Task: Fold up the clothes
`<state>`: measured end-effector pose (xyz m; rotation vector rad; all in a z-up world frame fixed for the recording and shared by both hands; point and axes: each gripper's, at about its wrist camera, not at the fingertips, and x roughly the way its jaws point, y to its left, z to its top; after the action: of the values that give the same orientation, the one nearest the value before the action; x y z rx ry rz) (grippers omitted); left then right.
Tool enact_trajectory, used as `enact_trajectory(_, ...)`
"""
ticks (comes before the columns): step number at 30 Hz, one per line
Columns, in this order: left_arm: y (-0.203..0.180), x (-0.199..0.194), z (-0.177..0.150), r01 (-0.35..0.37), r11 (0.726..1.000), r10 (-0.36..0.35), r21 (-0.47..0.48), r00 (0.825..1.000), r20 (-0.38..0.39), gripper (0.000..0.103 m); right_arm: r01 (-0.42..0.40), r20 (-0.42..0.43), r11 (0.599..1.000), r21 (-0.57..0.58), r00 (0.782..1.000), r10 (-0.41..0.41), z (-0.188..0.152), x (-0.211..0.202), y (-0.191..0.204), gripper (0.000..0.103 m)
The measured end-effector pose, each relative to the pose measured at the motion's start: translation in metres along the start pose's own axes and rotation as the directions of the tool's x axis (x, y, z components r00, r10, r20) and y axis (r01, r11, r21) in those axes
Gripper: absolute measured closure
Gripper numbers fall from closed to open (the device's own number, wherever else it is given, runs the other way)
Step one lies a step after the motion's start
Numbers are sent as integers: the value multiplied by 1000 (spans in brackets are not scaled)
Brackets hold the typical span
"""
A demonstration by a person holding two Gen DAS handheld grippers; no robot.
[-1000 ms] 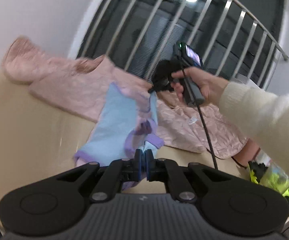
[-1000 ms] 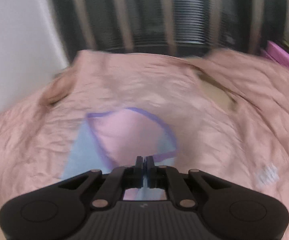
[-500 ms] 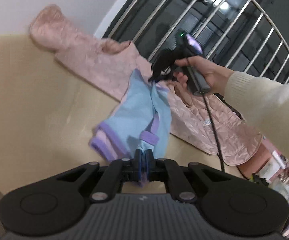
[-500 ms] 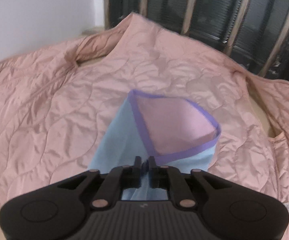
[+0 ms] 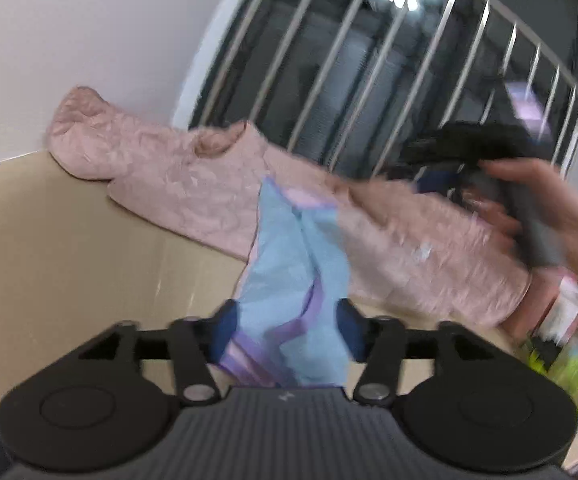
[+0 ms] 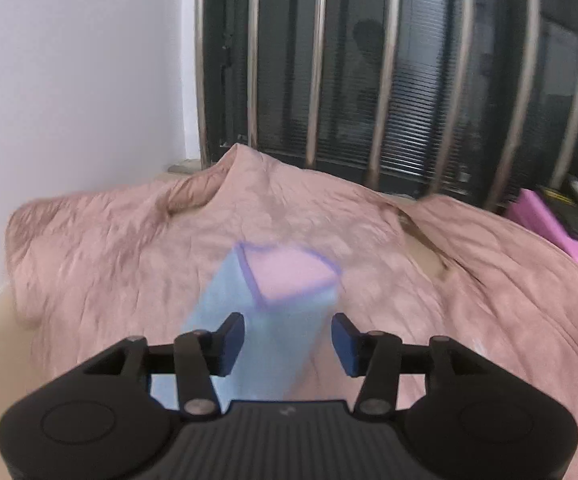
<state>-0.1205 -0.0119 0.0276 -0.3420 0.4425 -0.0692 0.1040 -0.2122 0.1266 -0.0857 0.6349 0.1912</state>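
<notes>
Ahead of both tools we see the beige counter [image 5: 61,248], running out to a white wall [image 6: 69,80] on the left and a dark window behind steel bars [image 6: 321,60] straight ahead.

Across its far part lies a quilted pink jacket [image 5: 193,188], spread wide. From the right wrist camera it fills the ground beyond the fingers from far left to far right, with a magenta object [image 6: 553,236], too blurred to identify, off past its right end.

On top of the jacket, and reaching back toward us, lies the light blue garment with purple trim [image 5: 301,264]. From the left wrist camera it runs from the jacket down between the fingers of our left tool [image 5: 287,330], its trimmed end bunched there. Those fingers stand spread apart, released, on either side of the cloth; whether a pad touches it we cannot tell.

From the right wrist camera the blue garment's [image 6: 265,320] far end shows a pink lining framed in purple, just beyond the right tool [image 6: 287,344]. This tool is also released, its blue-padded fingers wide apart with the cloth lying below the gap.

In the left view, up and to the right, our right hand [image 5: 549,216] grips that tool's handle above the jacket, blurred. Bright yellow-green items [image 5: 573,368] sit at the far right edge, too smeared to name.
</notes>
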Motion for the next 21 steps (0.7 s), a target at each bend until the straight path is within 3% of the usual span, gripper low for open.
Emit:
enact_trajectory(2,3,9,5,0,1000,1,30,1000,-23,42,-35,4,998,49,999,35,-47,-30,-2,53)
enact_trajectory(5,-4,26,10,-75,986,83,151,995,-47,36,-88,-17,984,158,996,92,-114,-60,3,57)
enact_trajectory(7,-3,36,16,-55,988,73,144,990,-122,36,-63,-16,973,224,998,68,-151,-74,10,60)
enact_trajectory(10,4,41,23,-50,995,61,82,989,-138,37,-18,-27,966,260,999,25,-187,-89,22,62)
enact_trajectory(11,3,46,26,-62,993,77,97,984,-163,42,-2,-31,963,268,999,11,-198,-94,26,62)
enact_trajectory(12,4,48,29,-69,993,86,93,978,-191,50,10,-40,965,262,999,0,-205,-97,30,62)
enact_trajectory(13,8,47,32,-59,996,71,62,976,-208,51,18,-57,971,238,998,-5,-209,-98,35,63)
enact_trajectory(14,12,43,35,-36,999,39,19,977,-210,50,22,-65,977,211,998,-9,-212,-101,38,63)
enact_trajectory(17,16,31,41,18,1000,-21,-19,983,-181,30,0,-44,987,163,999,7,-215,-106,50,63)
enact_trajectory(21,15,28,47,11,1000,-11,2,985,-171,36,-35,-13,994,104,999,37,-219,-111,68,63)
